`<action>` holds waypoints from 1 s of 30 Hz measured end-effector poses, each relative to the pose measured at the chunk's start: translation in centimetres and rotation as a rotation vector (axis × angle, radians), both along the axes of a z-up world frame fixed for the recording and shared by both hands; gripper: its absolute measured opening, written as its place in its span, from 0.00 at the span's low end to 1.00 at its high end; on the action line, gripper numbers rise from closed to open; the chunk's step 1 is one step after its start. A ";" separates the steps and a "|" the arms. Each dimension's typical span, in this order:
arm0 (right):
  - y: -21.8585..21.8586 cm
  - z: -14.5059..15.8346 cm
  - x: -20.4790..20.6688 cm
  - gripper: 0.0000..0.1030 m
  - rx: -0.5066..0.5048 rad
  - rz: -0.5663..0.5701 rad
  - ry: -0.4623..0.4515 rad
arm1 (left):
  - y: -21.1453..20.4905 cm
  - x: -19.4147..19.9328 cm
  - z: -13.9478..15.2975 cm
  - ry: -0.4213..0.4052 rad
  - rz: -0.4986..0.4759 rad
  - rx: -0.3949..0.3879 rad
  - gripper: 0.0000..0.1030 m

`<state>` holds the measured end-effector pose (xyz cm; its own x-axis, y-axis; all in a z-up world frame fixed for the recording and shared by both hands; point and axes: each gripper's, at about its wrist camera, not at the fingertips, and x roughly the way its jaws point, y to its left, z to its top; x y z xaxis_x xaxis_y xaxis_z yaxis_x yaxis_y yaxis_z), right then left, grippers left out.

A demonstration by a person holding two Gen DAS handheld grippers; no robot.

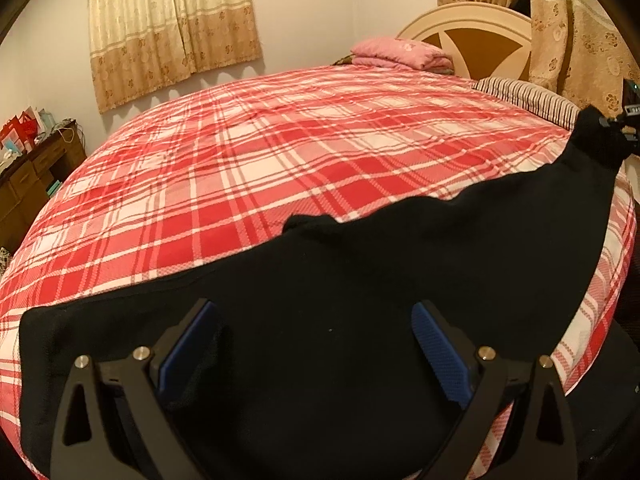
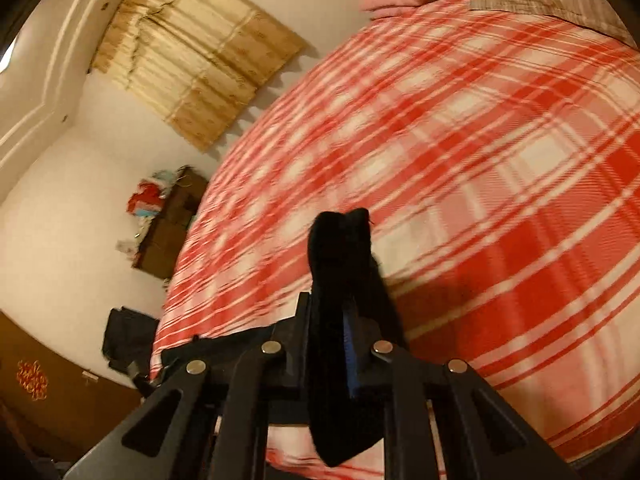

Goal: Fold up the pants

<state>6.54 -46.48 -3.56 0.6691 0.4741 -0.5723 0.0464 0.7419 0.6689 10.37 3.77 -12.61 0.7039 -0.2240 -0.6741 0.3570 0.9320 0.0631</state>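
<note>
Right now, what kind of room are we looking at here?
Most likely a home bedroom: a large bed under a red-and-white plaid cover, a folded pink floral quilt by the cream-and-brown wooden headboard, and beige patterned curtains on the wall.

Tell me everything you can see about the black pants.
The black pants of soft, matte fabric lie spread along the near edge of the red-and-white plaid bed cover. One end is lifted and pinched in the shut right tongs, so the cloth rises to a peak there. The open left tongs hover over the flat part, its blue pads apart. No details show.
</note>
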 end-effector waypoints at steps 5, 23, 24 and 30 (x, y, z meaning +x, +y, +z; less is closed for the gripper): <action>5.8 1.9 0.6 0.13 0.027 0.104 -0.055 | 0.3 -0.3 0.5 -0.013 -0.003 -0.014 0.97; 24.9 -0.8 6.6 0.13 0.109 0.431 -0.025 | 2.0 -2.3 1.6 -0.050 -0.008 -0.065 0.97; 26.1 -1.0 6.9 0.13 0.110 0.452 -0.023 | 2.2 -2.3 1.6 -0.050 -0.002 -0.068 0.97; 32.5 -2.7 8.6 0.13 0.090 0.558 -0.001 | 3.4 -2.7 1.7 -0.047 0.023 -0.102 0.97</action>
<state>15.09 -14.01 -6.23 0.3037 0.8029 -0.5130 -0.3372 0.5941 0.7303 7.71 7.14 -10.88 0.7401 -0.2731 -0.6146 0.3344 0.9423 -0.0160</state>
